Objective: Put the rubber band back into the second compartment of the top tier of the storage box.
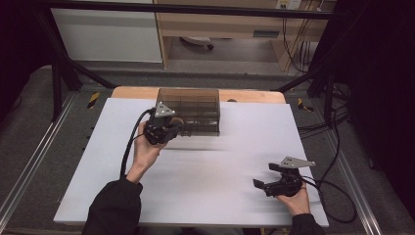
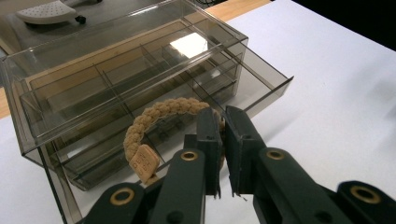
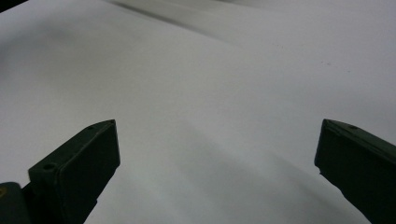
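Left gripper (image 2: 223,122) has its black jaws pinched on a braided tan bracelet (image 2: 159,116) — chunky woven cord, ring-shaped, with a flat rectangular tan tag (image 2: 144,162) hanging at its lower end. The bracelet hangs just in front of the open drawer (image 2: 261,95) of a smoky clear plastic organizer box (image 2: 93,60); whether it touches the drawer rim I cannot tell. Box is rectangular with hard glossy walls, and thin dividers split it into small square compartments. The drawer is pulled out toward the gripper.

In the high view the left gripper (image 1: 164,128) sits against the box (image 1: 195,110) front near its left end, at the far side of the table (image 1: 220,161) — matte white, smooth top with a strip of pale wood at the far edge.

Right gripper (image 1: 275,181) rests low near the table's right front corner, well apart from the box, jaws spread wide with nothing between them; its own view shows bare white surface between two blunt black fingers (image 3: 79,163).
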A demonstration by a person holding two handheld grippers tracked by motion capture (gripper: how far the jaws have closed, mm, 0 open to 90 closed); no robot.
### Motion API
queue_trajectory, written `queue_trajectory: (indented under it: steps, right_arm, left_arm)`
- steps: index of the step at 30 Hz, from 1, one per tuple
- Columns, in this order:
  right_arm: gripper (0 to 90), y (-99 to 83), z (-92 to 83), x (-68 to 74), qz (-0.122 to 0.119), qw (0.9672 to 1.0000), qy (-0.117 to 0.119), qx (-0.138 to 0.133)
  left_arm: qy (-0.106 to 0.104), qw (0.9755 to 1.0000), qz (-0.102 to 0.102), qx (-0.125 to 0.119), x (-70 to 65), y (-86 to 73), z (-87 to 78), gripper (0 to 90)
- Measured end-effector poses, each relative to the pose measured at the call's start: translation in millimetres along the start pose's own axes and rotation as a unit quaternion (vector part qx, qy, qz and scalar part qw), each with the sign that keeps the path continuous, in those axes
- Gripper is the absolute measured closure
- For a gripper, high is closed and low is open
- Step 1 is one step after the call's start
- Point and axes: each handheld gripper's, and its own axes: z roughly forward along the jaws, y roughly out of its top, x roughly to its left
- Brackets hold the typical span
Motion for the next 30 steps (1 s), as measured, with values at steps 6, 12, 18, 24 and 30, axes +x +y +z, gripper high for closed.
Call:
queue_trajectory:
  steps: [6,12,18,24,30]
  right_arm:
    - [0.7,-0.1,0.1,0.1,0.000,1.0000,0.000,-0.001]
    - [0.7,0.0,0.0,0.0,0.000,1.0000,0.000,0.000]
    - [0.7,-0.1,0.2,0.1,0.000,1.0000,0.000,0.000]
    - [0.7,0.0,0.1,0.0,0.000,1.0000,0.000,0.000]
    - [0.7,-0.1,0.2,0.1,0.000,1.0000,0.000,0.001]
  left_arm:
    - [0.006,1.0000,-0.004,0.006,1.0,5.1,9.5,83.5]
    - [0.007,0.9999,-0.002,0.009,-1.3,10.4,17.3,83.4]
    - [0.008,0.9999,0.001,0.012,-3.2,14.9,23.2,83.4]
    - [0.006,0.9998,-0.002,0.017,-2.2,15.3,31.6,83.4]
    - [0.009,0.9997,-0.003,0.021,-0.2,15.9,40.1,83.3]
